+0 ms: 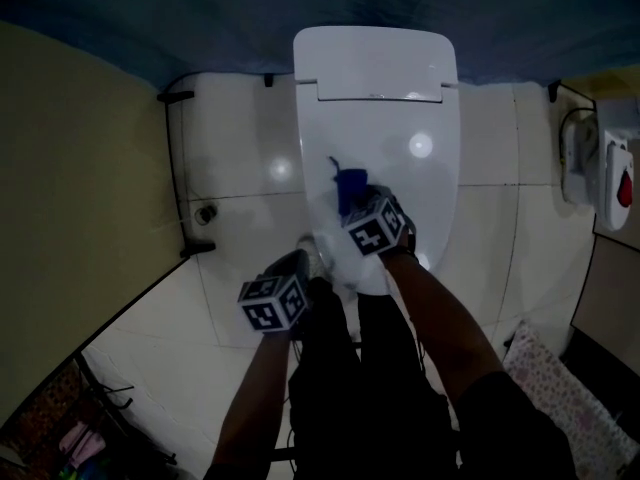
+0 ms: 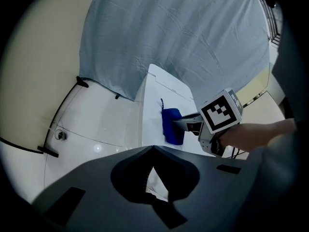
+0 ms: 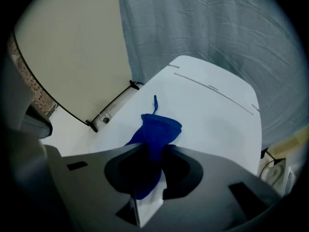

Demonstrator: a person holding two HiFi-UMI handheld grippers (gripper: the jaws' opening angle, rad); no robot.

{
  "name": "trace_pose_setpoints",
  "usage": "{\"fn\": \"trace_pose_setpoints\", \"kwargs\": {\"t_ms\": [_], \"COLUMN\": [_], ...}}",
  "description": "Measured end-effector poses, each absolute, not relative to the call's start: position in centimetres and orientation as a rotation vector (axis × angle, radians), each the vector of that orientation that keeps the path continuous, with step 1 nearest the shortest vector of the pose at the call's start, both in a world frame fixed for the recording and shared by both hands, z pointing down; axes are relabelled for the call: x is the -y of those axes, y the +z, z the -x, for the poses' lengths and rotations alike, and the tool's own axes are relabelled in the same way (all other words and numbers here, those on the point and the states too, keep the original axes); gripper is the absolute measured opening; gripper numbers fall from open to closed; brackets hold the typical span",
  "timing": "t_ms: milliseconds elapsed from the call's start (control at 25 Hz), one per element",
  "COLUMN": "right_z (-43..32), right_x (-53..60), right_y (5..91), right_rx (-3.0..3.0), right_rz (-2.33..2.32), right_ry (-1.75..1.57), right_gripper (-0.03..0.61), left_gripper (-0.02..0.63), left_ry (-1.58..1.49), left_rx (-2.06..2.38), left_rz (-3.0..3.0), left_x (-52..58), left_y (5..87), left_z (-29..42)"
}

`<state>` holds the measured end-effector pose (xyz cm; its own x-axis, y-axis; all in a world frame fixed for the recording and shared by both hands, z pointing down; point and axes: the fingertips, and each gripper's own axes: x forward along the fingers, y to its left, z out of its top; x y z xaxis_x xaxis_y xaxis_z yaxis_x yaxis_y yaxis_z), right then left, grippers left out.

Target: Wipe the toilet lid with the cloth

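Note:
The white toilet lid (image 1: pixel 400 118) is down; it also fills the middle of the right gripper view (image 3: pixel 212 110). A blue cloth (image 1: pixel 350 186) lies bunched on the lid's front left part. My right gripper (image 1: pixel 358 208) is shut on this blue cloth (image 3: pixel 157 129), whose free end with a thin loop spreads onto the lid ahead of the jaws. The left gripper view shows the cloth (image 2: pixel 171 124) hanging from the right gripper (image 2: pixel 186 124). My left gripper (image 1: pixel 312 258) hovers by the lid's front left edge, jaws shut and empty (image 2: pixel 152 147).
A grey curtain (image 2: pixel 178 37) hangs behind the toilet and a beige wall (image 1: pixel 70 188) stands at the left. A black pipe (image 1: pixel 178 168) and a floor drain (image 1: pixel 205 213) lie on the white tiles. A white wall fitting (image 1: pixel 600 173) and a patterned mat (image 1: pixel 560 388) are at the right.

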<state>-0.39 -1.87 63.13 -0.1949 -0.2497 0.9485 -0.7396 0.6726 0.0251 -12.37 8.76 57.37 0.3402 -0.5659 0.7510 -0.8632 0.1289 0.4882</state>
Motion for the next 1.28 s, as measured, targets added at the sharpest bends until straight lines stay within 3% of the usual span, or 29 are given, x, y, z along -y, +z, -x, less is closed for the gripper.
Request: {"fn": "trace_pose_setpoints", "kwargs": {"t_ms": [680,880,1040,1280], "right_z": [-16.8,-20.4,-22.7,-23.9], "right_x": [2.7,-8.8,1.2,2.4], "right_y": [64.4,63.1,66.1,63.1], "right_rx": [1.637,1.144,1.571,1.599], "right_rz": [-1.067,-0.877,-1.137,-1.156], "right_ry": [0.692,1.178,0.74,0.724], "right_gripper": [0.08,0.08,0.08,0.08], "left_gripper": [0.002,0.002,0.002,0.002], "left_ry": [0.465,0.48,0.489,0.512], "left_rx": [1.253,1.247,1.253,1.268], "left_rz": [-1.625,-1.63,-1.63,-1.614], "left_x": [-7.4,-7.2,-7.2,-8.0], "left_y": [57.4,57.4,57.5,57.6], "left_z": [6.5,5.3,4.5,3.0]}}
